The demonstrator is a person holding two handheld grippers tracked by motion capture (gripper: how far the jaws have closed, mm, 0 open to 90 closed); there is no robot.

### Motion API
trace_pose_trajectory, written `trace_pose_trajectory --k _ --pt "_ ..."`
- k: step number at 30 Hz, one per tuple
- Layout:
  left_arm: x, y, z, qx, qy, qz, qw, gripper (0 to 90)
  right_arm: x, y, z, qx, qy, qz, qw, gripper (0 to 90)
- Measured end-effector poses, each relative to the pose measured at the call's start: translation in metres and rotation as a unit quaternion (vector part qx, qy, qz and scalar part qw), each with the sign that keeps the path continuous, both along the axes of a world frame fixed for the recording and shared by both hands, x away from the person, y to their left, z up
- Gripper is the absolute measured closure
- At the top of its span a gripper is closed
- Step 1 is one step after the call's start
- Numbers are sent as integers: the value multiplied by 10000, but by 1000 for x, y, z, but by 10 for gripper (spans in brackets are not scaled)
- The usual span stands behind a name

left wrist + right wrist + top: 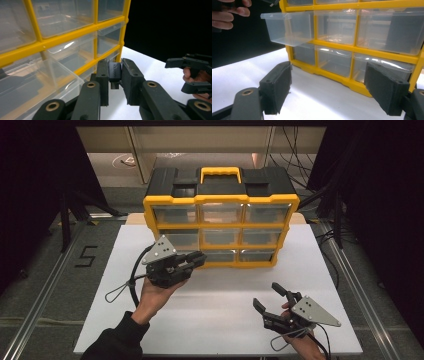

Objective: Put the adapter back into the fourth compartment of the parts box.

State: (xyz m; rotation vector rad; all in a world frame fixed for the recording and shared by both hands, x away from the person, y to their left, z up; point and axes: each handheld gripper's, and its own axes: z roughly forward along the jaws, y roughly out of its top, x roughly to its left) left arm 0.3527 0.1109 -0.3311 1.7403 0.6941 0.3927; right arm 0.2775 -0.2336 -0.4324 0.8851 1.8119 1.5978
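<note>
Left gripper [115, 75] has its jaws clamped on a small black block [115, 72], held beside the pulled-out clear drawer [287, 28] of the yellow organizer [220, 222] at the table's far edge. Right gripper [272, 299] rests near the front edge, jaws apart. Risk: the narrow pinch slips (block looks smooth), dropping it outside the drawer.

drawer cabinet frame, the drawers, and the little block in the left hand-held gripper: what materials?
Cabinet frame: looks like moulded plastic, yellow, slight sheen. Pulled-out drawer: clear plastic, glossy; you see through it and it glints. Small block in the left hand-held gripper: dark, matte, raised lettering; probably plastic or rubber, can't settle which.
</note>
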Motion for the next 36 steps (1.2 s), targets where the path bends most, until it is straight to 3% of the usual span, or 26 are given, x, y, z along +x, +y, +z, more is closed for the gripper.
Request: trace_pose_trajectory --k 19,36 --pt "8 22 12 -160 -61 385 9991 760 0 1 0 -2 5 9 10000 232" --pt "19 34 8 -38 -37 779 9969 759 0 1 -1 -16 1 16 10000 232"
